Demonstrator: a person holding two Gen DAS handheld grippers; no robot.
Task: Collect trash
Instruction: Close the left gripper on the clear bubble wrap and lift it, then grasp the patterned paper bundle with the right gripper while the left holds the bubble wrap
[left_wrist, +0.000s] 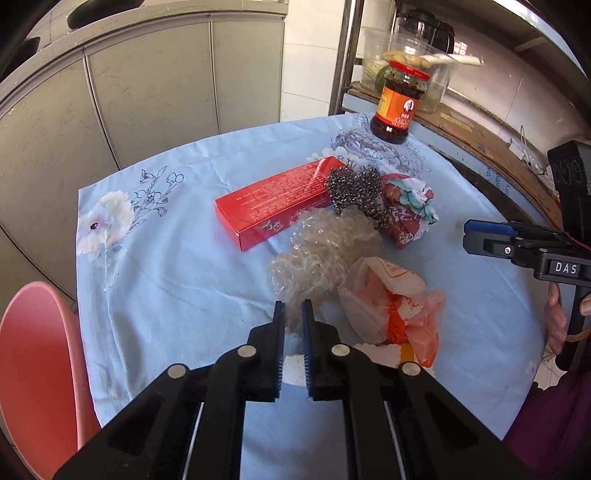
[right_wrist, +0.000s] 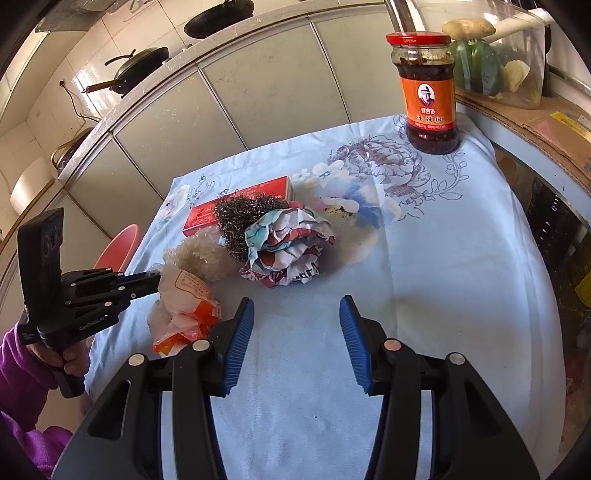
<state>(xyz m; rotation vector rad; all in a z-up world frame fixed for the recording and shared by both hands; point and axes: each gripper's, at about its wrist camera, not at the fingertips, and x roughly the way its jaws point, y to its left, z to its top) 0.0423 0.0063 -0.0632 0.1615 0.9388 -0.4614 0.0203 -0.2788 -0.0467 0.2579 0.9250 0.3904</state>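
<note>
The left gripper (left_wrist: 293, 314) has its jaws drawn nearly together, nothing visibly pinched, tips just over the bubble wrap (left_wrist: 321, 251). The right gripper (right_wrist: 297, 314) hangs with jaws apart over bare tablecloth (right_wrist: 424, 258), gripping nothing. Trash sits clustered mid-table: one bubble wrap wad, one orange-white plastic bag (left_wrist: 391, 299), one steel scourer (left_wrist: 356, 192), one crumpled paper (right_wrist: 291, 243), one red box (left_wrist: 273, 201). One sauce jar (right_wrist: 428, 92) stands well apart. Both grippers tilt downward.
</note>
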